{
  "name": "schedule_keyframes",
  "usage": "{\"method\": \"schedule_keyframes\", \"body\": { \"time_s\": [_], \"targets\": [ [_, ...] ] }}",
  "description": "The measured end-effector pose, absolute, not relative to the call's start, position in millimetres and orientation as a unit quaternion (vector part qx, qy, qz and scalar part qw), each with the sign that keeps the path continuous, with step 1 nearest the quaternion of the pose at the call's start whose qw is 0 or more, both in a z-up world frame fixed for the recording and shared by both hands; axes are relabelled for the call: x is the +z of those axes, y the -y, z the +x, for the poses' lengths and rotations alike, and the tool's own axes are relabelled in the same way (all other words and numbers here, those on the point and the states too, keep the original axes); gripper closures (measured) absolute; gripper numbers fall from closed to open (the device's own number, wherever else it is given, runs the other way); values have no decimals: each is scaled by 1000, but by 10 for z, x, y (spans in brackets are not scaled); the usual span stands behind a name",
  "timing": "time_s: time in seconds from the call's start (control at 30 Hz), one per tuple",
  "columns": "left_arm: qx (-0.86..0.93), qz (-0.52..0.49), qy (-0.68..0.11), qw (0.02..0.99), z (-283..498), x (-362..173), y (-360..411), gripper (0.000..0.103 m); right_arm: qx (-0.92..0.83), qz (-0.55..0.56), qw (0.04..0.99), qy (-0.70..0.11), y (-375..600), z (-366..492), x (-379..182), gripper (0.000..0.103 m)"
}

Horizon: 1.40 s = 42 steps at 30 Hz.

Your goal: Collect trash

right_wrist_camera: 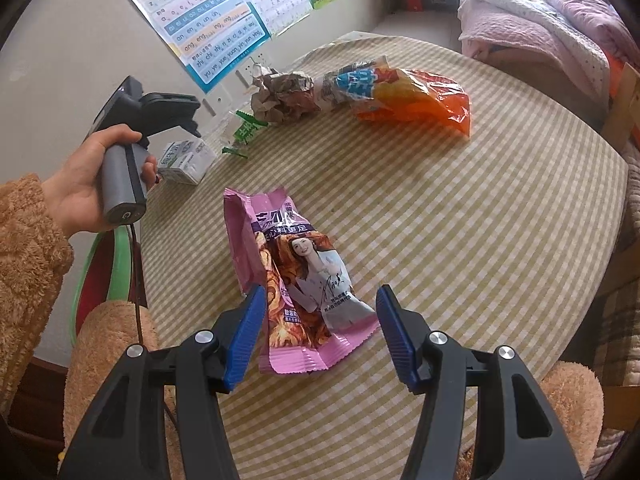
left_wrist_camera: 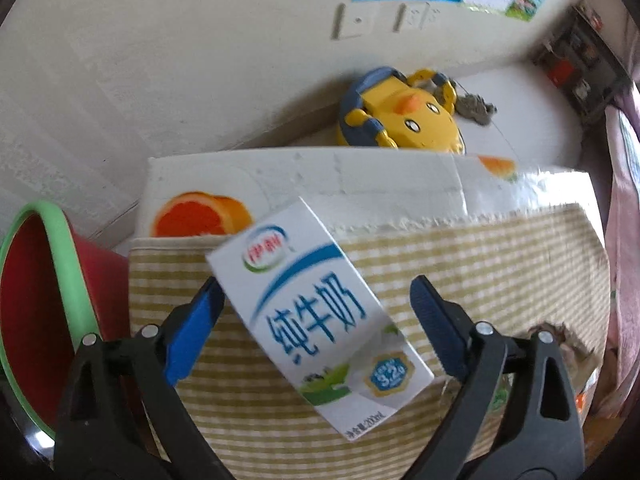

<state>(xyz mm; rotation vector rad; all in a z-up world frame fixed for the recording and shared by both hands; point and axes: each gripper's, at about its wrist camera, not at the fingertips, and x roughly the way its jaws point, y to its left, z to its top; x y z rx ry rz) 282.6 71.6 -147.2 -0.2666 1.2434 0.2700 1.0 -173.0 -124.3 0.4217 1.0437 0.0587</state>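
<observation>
A white and blue milk carton (left_wrist_camera: 320,312) lies tilted between the blue fingers of my left gripper (left_wrist_camera: 316,300), which is open around it; whether the left pad (left_wrist_camera: 192,336) touches it I cannot tell. The carton also shows at the table's left edge (right_wrist_camera: 188,160). A red bin with a green rim (left_wrist_camera: 36,300) stands left of the table, also seen in the right wrist view (right_wrist_camera: 104,276). My right gripper (right_wrist_camera: 320,320) is open over the near end of a pink snack bag (right_wrist_camera: 296,280). An orange snack bag (right_wrist_camera: 404,96), crumpled paper (right_wrist_camera: 280,96) and a green-printed clear wrapper (right_wrist_camera: 244,132) lie further off.
The round table has a green-checked cloth (right_wrist_camera: 460,220). A white box with orange-fruit print (left_wrist_camera: 320,188) and a yellow duck toy (left_wrist_camera: 404,112) stand beyond the table by the wall. Bedding (right_wrist_camera: 540,28) lies at the right. The person's left hand (right_wrist_camera: 84,184) holds the left gripper.
</observation>
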Motion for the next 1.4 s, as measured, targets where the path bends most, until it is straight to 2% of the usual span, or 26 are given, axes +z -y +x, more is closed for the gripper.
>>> {"method": "schedule_keyframes", "body": {
  "time_s": [0.03,0.1,0.2,0.3,0.53,0.9,1.13,1.4],
  "targets": [
    [119,-121,-578,798,2796,-1472,-694,12,27,201,846,-494,1735,11,-1242,48],
    [102,-108,-576,804,2723,-1459,-642,25,26,202,846,-493,1742,11,-1240,48],
    [72,-79,-574,812,2628,-1421,-569,38,25,201,847,-492,1743,-1,-1226,48],
    [30,-48,-575,816,2457,-1367,-495,42,25,200,847,-491,1740,-17,-1203,48],
    [-55,16,-570,819,1828,-1309,-389,43,26,196,848,-492,1697,-20,-1169,45],
    [-136,22,-598,789,1100,-1459,-300,43,32,196,848,-491,1738,11,-1052,34],
    [-146,36,-600,786,921,-1523,-215,42,58,199,828,-520,1738,335,-1171,29],
    [-152,41,-609,777,881,-1606,-225,36,72,209,814,-538,1665,369,-1342,29]
  ]
}}
